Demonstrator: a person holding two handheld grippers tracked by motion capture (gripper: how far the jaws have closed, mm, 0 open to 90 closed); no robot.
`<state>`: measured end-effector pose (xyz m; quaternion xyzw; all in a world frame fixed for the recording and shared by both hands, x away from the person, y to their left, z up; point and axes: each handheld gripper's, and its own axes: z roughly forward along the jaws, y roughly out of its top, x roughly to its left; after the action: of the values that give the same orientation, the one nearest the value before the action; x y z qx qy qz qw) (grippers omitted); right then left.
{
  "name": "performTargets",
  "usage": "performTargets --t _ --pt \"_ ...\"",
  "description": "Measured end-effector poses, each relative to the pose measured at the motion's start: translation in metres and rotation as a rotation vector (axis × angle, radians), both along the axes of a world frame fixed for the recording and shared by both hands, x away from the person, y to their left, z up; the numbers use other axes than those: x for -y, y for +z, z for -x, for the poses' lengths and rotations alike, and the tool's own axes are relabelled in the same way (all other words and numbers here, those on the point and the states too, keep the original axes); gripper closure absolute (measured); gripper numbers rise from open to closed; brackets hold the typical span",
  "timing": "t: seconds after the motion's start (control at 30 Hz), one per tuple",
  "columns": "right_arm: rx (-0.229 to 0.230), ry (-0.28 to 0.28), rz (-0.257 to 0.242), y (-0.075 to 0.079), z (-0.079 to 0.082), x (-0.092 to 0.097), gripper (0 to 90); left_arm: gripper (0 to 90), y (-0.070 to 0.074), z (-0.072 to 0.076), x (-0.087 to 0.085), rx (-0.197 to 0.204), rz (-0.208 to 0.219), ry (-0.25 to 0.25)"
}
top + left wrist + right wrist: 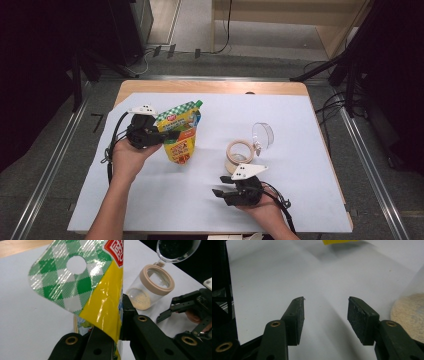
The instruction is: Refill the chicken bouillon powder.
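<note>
The pouch (181,134) is glossy yellow with a green-and-white checked top, a red label and a round hang hole. It stands upright, left of centre on the white sheet (150,200), its upper edge pinched.

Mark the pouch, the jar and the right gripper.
pouch (181,135): high view, middle of its front.
jar (147,288): left gripper view, clear side wall.
right gripper (325,315): right gripper view, gap midway between the open jaws.
</note>
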<state>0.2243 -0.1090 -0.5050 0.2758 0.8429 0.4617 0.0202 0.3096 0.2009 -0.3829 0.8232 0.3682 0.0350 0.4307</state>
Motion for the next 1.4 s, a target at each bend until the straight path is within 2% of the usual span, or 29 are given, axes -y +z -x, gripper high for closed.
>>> performTargets --t 0.37,0.5,0.67,0.87,0.97,1.13,1.3,1.4 --pt "0.013 -0.024 0.001 -0.002 -0.002 -0.001 50.5 90.0 0.027 0.017 0.017 -0.012 0.030 -0.140" --pt "0.004 -0.041 -0.001 -0.002 -0.004 -0.001 50.8 90.0 0.034 0.024 0.024 -0.015 0.041 -0.187" --pt "0.001 -0.046 -0.011 -0.003 -0.006 -0.005 51.2 90.0 0.039 0.031 0.032 -0.025 0.030 -0.238" --pt "0.010 -0.051 -0.025 -0.004 -0.010 -0.017 60.8 90.0 0.044 0.039 0.038 -0.031 0.017 -0.273" --pt "-0.017 -0.081 -0.078 -0.002 -0.014 -0.021 67.9 90.0 0.046 0.043 0.040 -0.033 0.014 -0.284" --pt "0.040 -0.117 -0.046 0.000 -0.018 -0.031 76.0 90.0 0.050 0.048 0.043 -0.044 0.014 -0.309" --pt "0.050 -0.152 -0.050 -0.002 -0.022 -0.031 76.2 90.0 0.053 0.050 0.047 -0.059 0.040 -0.344" --pt "0.090 -0.143 -0.057 -0.002 -0.022 -0.031 75.7 90.0 0.051 0.049 0.049 -0.081 0.055 -0.356"
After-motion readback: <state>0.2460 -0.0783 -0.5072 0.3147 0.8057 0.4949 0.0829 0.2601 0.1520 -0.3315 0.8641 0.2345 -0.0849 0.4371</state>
